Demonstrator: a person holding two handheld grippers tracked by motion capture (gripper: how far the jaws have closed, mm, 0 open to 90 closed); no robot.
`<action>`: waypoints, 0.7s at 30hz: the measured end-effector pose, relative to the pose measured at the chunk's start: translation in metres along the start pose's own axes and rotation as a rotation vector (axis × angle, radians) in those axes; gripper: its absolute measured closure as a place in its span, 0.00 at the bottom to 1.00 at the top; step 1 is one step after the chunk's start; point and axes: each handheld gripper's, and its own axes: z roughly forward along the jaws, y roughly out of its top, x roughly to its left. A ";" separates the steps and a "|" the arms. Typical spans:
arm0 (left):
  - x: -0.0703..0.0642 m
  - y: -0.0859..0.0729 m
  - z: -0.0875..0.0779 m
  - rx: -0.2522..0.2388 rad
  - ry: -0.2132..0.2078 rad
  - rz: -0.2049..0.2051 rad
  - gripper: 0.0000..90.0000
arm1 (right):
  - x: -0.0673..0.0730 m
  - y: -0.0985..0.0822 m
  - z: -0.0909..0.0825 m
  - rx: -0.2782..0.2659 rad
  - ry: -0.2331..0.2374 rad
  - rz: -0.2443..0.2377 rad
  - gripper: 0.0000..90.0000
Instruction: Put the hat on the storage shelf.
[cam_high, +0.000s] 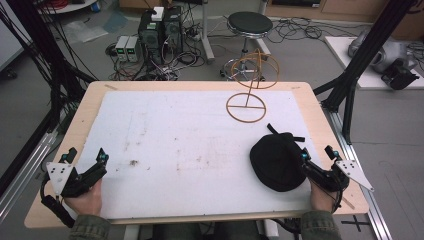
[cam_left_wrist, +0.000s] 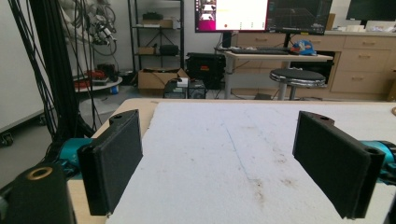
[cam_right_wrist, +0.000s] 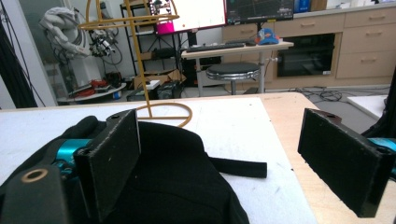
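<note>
The right gripper (cam_high: 318, 159) stood wide open beside the black cap (cam_high: 278, 161), one jaw against it; the left gripper (cam_high: 86, 159) gaped empty.

My left gripper (cam_high: 86, 161) sits at the near left, held low in my left hand (cam_high: 86, 199), its jaws spread wide and pointing toward the far side with nothing between them. My right gripper (cam_high: 317, 156) sits at the near right in my right hand (cam_high: 322, 199), jaws likewise wide apart and aimed far and slightly left. Both forearms come in from the near edge, sleeves showing, wrists roughly level.
</note>
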 end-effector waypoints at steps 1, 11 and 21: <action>0.000 0.000 0.000 0.000 0.000 0.000 0.18 | 0.000 0.000 0.000 0.000 0.000 0.000 0.14; 0.000 0.000 -0.001 0.000 0.000 0.014 0.18 | 0.000 0.000 0.001 0.002 0.001 0.005 0.13; -0.001 0.000 0.000 0.001 -0.002 0.011 0.18 | -0.001 0.000 0.000 -0.002 -0.003 0.015 0.13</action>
